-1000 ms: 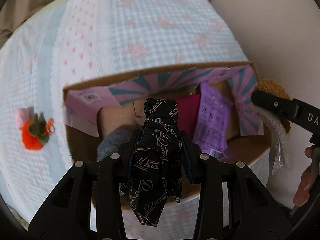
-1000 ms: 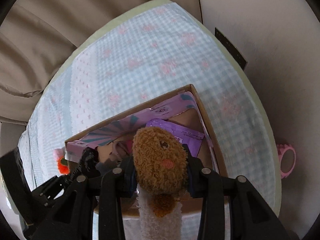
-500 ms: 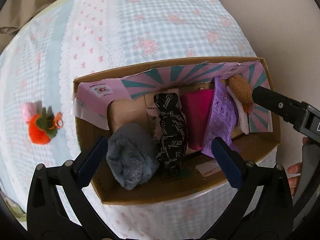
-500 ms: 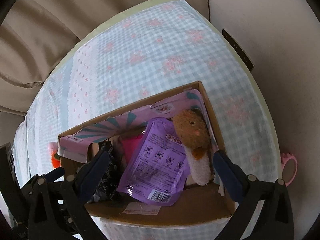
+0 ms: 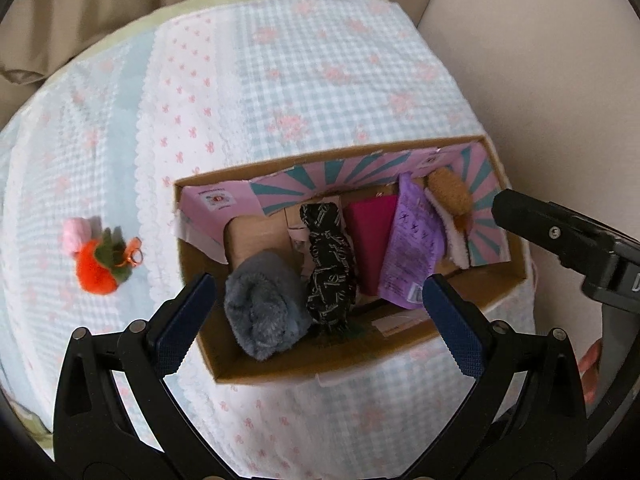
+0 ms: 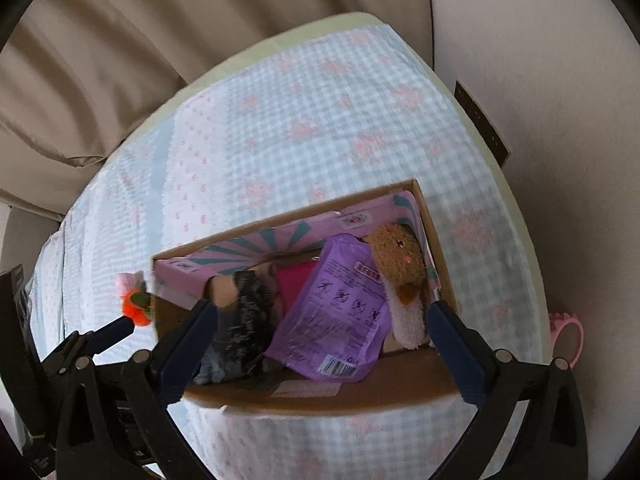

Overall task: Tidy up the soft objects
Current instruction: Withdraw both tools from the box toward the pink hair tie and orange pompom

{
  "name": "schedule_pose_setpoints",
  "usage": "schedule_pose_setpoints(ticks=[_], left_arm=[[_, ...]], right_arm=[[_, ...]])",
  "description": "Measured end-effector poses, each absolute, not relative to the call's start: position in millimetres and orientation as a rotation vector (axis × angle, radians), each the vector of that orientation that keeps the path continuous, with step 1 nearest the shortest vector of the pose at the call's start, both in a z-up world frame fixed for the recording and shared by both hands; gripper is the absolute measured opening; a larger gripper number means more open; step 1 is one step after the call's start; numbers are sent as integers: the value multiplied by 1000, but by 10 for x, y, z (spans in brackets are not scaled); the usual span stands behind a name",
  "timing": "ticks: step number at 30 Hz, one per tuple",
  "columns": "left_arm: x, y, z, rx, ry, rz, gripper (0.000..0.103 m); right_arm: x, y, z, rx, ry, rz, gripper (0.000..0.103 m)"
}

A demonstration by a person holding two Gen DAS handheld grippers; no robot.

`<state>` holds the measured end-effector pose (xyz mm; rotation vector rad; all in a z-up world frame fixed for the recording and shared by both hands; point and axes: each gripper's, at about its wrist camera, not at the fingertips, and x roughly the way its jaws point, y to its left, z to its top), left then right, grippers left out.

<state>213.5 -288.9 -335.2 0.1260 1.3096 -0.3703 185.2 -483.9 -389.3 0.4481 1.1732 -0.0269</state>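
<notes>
An open cardboard box (image 5: 320, 364) with pink and teal lining sits on the checked tablecloth. Side by side in it lie a grey fluffy bundle (image 5: 264, 312), a black patterned cloth roll (image 5: 328, 264), a magenta item (image 5: 372, 240), a purple packet (image 5: 412, 252) and a brown plush toy (image 5: 448, 196). My left gripper (image 5: 316, 296) hovers open above the box, holding nothing. My right gripper (image 6: 322, 312) is also open and bare above the box (image 6: 360, 392), over the purple packet (image 6: 340, 312) and beside the brown plush (image 6: 400, 256). An orange plush (image 5: 100, 268) lies on the cloth left of the box.
The tablecloth (image 5: 280, 80) stretches behind and left of the box. Beige curtains (image 6: 160, 40) hang at the back and a pale wall (image 6: 540, 80) stands on the right. A pink ring-shaped thing (image 6: 568, 336) lies beyond the table's right edge. The right gripper's finger (image 5: 532, 216) reaches over the box's right end.
Both grippers opened wide and rose. The left one let go of the black cloth roll and the right one let go of the brown plush; both things now rest in the box.
</notes>
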Motion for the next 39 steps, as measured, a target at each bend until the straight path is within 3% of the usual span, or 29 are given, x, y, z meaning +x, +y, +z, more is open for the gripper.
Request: schedule_pose_setpoints(ticks=[13,22,29,39], left_arm=[[1641,-2160,-2121,13,1104,-347,103],[1177,-1364,-1256,-11,925,-274,103],[873,-783,-920,-21,824,-239,103],[1012,83,-1054,-88,860,-193,103]], right_arm=[[1271,-4219,-2458,220,989,-21,103],[730,-3729,-1803,115,861,-25,103],[547,-3385,-1627,133,814,-8,103],[705,-2719,-1824,148,825,75,103]])
